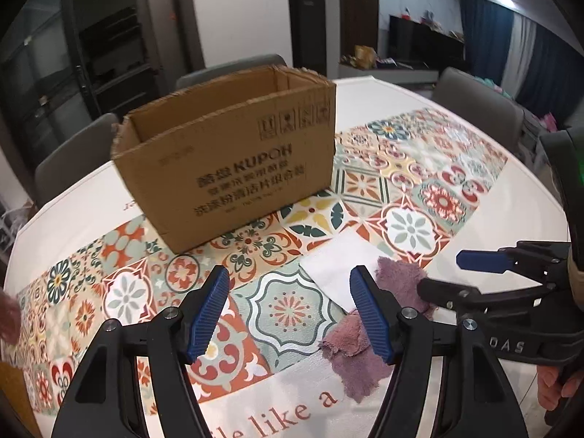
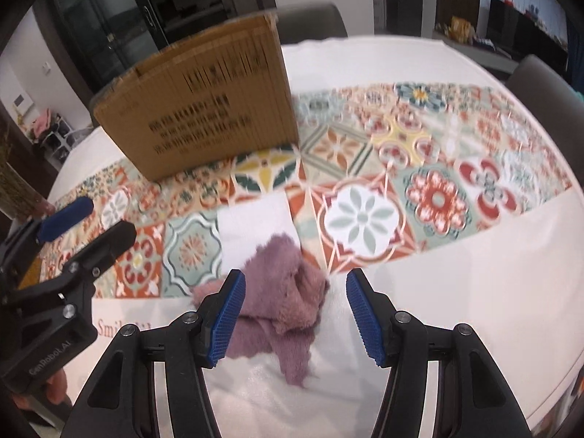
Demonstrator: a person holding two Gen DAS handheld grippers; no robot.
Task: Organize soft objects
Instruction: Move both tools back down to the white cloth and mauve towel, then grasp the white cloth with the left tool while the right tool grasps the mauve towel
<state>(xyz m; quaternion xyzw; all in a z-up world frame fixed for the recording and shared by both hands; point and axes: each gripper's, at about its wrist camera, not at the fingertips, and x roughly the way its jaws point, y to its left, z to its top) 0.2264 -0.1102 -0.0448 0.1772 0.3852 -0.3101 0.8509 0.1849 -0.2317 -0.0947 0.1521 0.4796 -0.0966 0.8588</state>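
Observation:
A crumpled purple fluffy cloth point(image 2: 281, 292) lies on a white cloth point(image 2: 255, 226) near the table's front edge; both also show in the left wrist view, the purple cloth point(image 1: 350, 361) and the white cloth point(image 1: 339, 270). My right gripper point(image 2: 295, 317) is open, low over the purple cloth, with nothing held. My left gripper point(image 1: 292, 314) is open and empty, just left of the cloths. An open cardboard box point(image 1: 226, 153) stands upright behind them, also in the right wrist view point(image 2: 204, 102). Each gripper appears in the other's view, the right point(image 1: 474, 273) and the left point(image 2: 73, 226).
The round table point(image 1: 511, 226) carries a tile-patterned cover with printed text at the front. Grey chairs point(image 1: 474, 98) stand around the far side. A dark cabinet point(image 1: 54, 73) and a TV stand are behind.

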